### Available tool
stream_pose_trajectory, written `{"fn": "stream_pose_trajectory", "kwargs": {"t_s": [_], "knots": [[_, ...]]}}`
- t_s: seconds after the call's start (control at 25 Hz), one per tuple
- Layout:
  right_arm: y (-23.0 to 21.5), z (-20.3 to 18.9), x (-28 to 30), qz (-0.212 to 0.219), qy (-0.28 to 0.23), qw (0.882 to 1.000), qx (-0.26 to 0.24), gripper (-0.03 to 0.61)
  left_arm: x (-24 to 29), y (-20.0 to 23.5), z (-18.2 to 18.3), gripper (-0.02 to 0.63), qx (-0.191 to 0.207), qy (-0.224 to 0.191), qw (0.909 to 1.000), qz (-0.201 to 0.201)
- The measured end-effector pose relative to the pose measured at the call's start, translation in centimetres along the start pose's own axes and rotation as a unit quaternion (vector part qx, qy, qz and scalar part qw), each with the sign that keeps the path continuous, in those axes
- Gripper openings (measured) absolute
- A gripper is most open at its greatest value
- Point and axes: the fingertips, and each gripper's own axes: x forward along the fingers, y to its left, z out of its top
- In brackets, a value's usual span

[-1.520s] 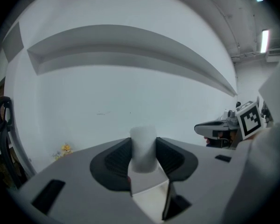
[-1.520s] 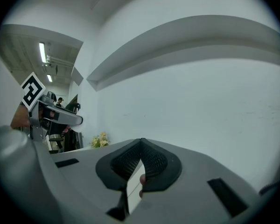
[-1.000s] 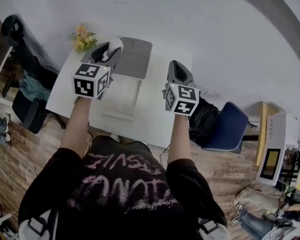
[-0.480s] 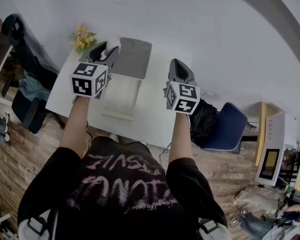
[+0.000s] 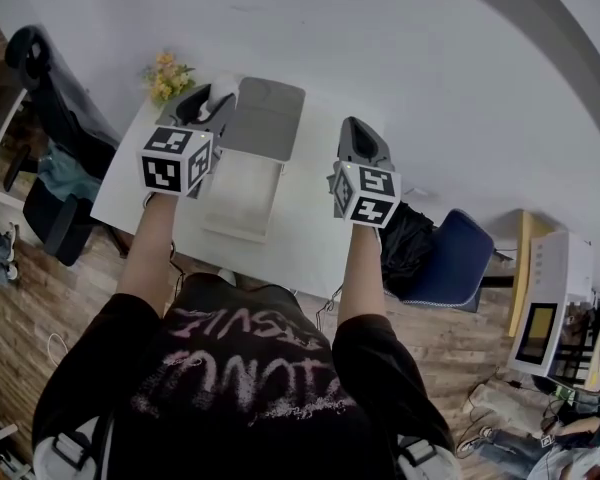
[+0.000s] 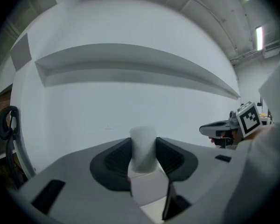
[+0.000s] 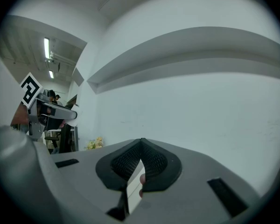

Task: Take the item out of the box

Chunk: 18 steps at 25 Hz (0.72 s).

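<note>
My left gripper [image 5: 213,101] is raised above the table and shut on a small white item [image 5: 223,92]. In the left gripper view the white item [image 6: 143,146] stands upright, pinched between the two dark pads [image 6: 115,158]. Below it on the white table [image 5: 315,233] lies the open box, with its grey lid [image 5: 268,118] at the far side and its white base [image 5: 246,196] nearer me. My right gripper [image 5: 351,128] is held up to the right of the box, with its jaws closed tip to tip [image 7: 141,143] and nothing between them.
A yellow flower bunch [image 5: 166,76] stands at the table's far left corner. A dark office chair [image 5: 42,73] is left of the table. A black bag [image 5: 410,240] and a blue chair [image 5: 458,260] are at its right. A white wall rises behind the table.
My left gripper has drifted slightly to the left with the white item still in it. The right gripper has hardly moved.
</note>
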Motion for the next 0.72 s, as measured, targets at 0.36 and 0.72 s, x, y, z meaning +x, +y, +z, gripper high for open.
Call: {"fn": "stream_pose_trajectory", "kwargs": {"t_s": [0.36,0.72], "knots": [[-0.26,-0.30,-0.29,-0.006,0.003,1.000,0.000,0.009,0.05,0.22,-0.03,0.164,0.006,-0.003,1.0000,0.003],[-0.94,-0.69,-0.72,-0.014,0.006,1.000,0.002,0.009,0.13,-0.18,-0.02,0.164,0.004,-0.002,1.0000,-0.004]]}}
